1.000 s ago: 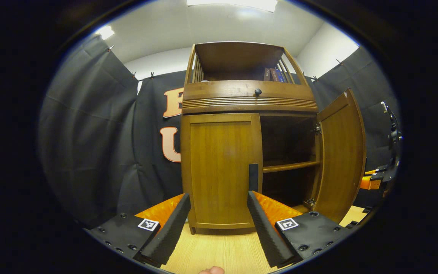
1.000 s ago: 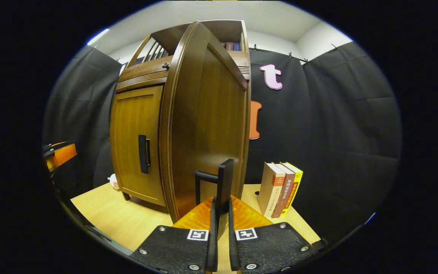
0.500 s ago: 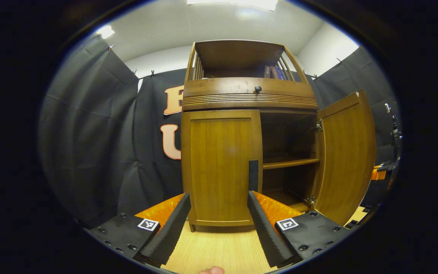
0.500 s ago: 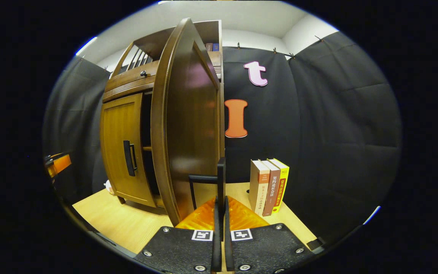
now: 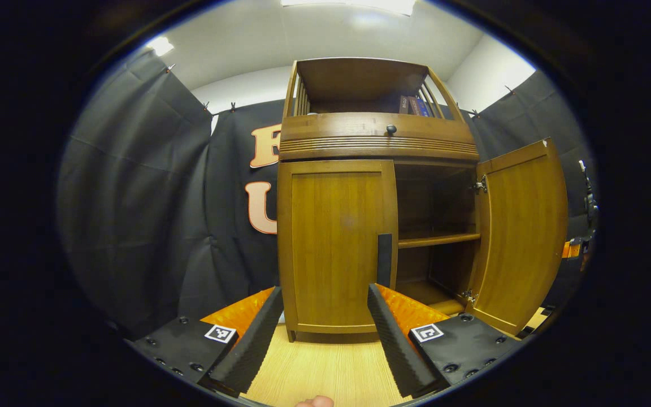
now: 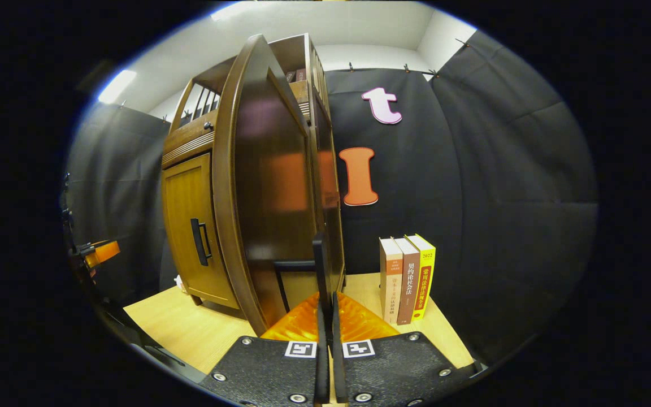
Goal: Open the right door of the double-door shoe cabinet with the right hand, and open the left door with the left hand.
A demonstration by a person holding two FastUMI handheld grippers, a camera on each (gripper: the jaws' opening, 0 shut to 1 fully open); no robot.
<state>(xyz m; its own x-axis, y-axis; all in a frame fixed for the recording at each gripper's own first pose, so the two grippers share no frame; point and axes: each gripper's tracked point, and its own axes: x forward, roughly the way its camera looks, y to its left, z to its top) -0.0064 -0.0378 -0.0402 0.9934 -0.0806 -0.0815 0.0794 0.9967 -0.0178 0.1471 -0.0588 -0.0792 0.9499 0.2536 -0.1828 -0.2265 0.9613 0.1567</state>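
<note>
My right gripper (image 6: pixel 326 316) pinches right door (image 6: pixel 263 186) handle (image 6: pixel 320 265), door swung wide; left gripper (image 5: pixel 320 322) fingers spread near closed left door (image 5: pixel 337 249).

There was one shoe cabinet (image 5: pixel 379 141) with two doors, the left door (image 5: pixel 337 243) shut and the right door (image 5: pixel 520 237) swung open, and each door carried one black handle, the left door handle (image 5: pixel 384 260) and the right door handle (image 6: pixel 319 265). One small round knob (image 5: pixel 391 129) sat on the band above the doors, and one inner shelf (image 5: pixel 435 240) showed inside. Three books (image 6: pixel 408 280) stood upright on the one wooden table (image 6: pixel 190 328), at least two more books (image 5: pixel 413 105) stood in the cabinet's top compartment, and two grippers were counted, the left gripper (image 5: pixel 324 305) and the right gripper (image 6: pixel 326 316).
</note>
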